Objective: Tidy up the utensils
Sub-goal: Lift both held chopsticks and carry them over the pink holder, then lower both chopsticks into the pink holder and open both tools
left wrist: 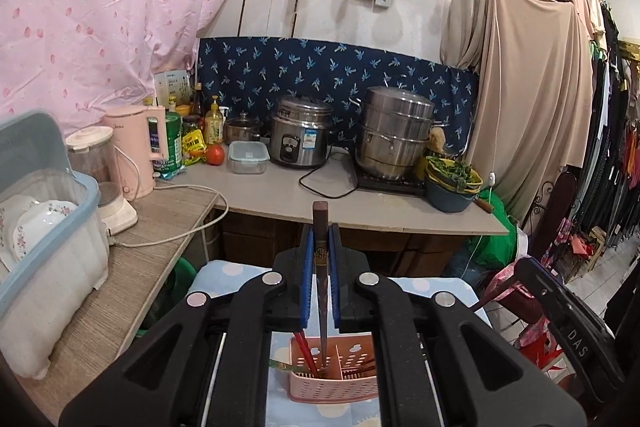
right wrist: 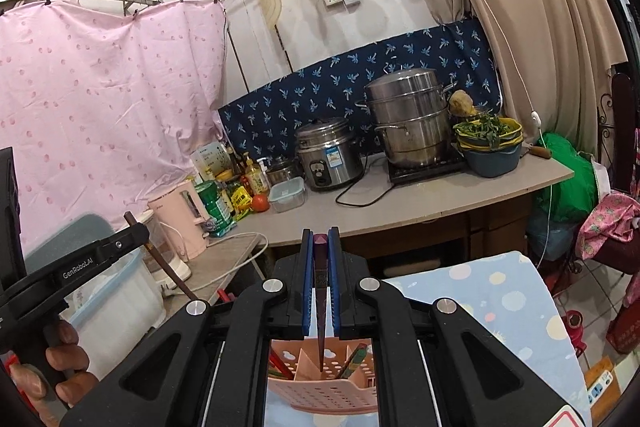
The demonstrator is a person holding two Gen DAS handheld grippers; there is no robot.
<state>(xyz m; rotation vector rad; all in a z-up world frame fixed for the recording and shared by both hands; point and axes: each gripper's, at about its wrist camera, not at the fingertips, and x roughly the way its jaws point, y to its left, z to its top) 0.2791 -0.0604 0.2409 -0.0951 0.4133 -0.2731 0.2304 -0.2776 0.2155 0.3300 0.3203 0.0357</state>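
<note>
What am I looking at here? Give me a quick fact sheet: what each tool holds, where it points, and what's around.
left gripper: jaws shut on a dark chopstick, tip down in the pink utensil basket
right gripper: jaws shut on a second dark chopstick, tip above the same basket
basket contents: red chopsticks already inside
basket rests on: dotted blue cloth
background: counter with rice cooker and steamer pot
</note>
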